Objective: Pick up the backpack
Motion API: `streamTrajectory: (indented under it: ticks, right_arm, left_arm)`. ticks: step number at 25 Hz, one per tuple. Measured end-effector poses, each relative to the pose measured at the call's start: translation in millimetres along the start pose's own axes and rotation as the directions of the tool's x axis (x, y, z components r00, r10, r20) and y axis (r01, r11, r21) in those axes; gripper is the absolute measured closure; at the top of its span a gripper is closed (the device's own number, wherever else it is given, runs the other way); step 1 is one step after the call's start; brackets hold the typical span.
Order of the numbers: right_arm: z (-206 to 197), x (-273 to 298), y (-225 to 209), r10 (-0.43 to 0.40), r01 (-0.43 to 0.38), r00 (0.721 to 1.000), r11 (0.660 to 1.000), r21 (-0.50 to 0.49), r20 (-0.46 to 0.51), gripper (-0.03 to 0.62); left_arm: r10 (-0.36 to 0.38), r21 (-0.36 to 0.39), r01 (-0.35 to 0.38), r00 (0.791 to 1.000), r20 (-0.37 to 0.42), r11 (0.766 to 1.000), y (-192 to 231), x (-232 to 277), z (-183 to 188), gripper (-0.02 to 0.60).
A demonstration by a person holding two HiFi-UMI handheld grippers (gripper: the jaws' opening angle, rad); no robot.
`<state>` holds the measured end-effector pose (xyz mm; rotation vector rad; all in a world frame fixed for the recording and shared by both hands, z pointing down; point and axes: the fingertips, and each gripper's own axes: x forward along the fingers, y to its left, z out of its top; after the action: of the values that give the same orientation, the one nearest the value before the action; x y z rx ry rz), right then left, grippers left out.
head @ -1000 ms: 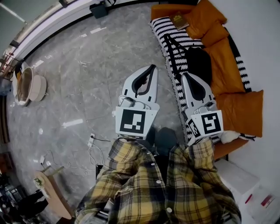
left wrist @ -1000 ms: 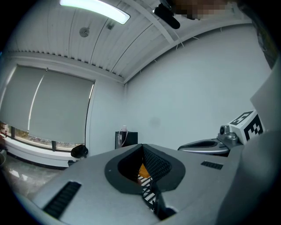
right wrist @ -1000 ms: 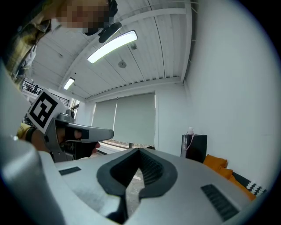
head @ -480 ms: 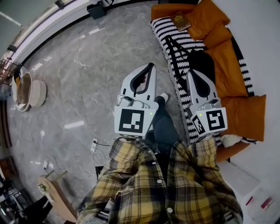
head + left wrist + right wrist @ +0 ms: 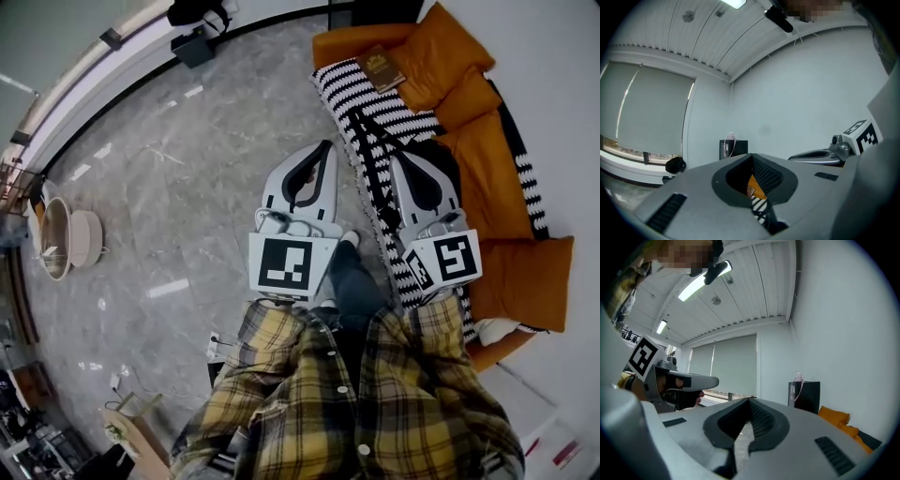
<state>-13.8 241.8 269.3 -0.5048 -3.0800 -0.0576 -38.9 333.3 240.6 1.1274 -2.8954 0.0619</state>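
A black backpack [image 5: 448, 157] lies on the black-and-white striped blanket [image 5: 361, 80] of an orange sofa [image 5: 487, 131], at the right of the head view. Its black straps [image 5: 364, 120] trail over the stripes. My right gripper [image 5: 396, 157] hangs over the blanket with its body covering part of the backpack, jaws shut and empty. To the left of the sofa's edge, above the grey floor, my left gripper [image 5: 326, 143] is shut and holds nothing. Both point level across the room, with the left gripper [image 5: 751, 155] and the right gripper [image 5: 750, 400] closed tip to tip.
A brown book [image 5: 380, 67] rests on the blanket's far end by orange cushions [image 5: 450, 47]. A black cabinet [image 5: 733, 149] with a bottle stands against the far wall. Round baskets [image 5: 66, 239] sit at the far left and cables [image 5: 220, 342] lie on the floor near my feet.
The person has stepped forward alongside the sofa, so the floor, baskets and cables slid back in the head view. Both grippers travelled along together and stayed shut.
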Motion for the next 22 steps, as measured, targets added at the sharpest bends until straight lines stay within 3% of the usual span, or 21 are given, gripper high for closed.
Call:
streamTrajectory:
  ticks: [8,15,19,22]
  right_arm:
    - [-1.3,66.0,-77.3,-0.043,0.043,0.999,0.999,0.02,-0.021,0.58]
    - [-1.3,71.9,-146.2,-0.14,0.141,0.99,0.99,0.018,-0.032,0.579]
    - [-4.8,50.4,-190.5,-0.256,0.258,0.965,0.966,0.024,-0.053,0.579]
    - [-10.3,28.8,-221.8,-0.359,0.362,0.931,0.932,0.034,-0.068,0.58]
  left_arm:
    - [-0.072,0.003,0.072,0.997,-0.022,0.997,14.9,112.1,8.3,0.565]
    - [-0.155,0.006,0.155,0.988,-0.023,0.988,-3.8,188.1,15.2,0.565]
    - [-0.262,0.013,0.263,0.965,-0.028,0.965,-37.2,226.4,19.5,0.565]
    - [-0.364,0.019,0.365,0.931,-0.039,0.931,-70.0,253.4,18.0,0.565]
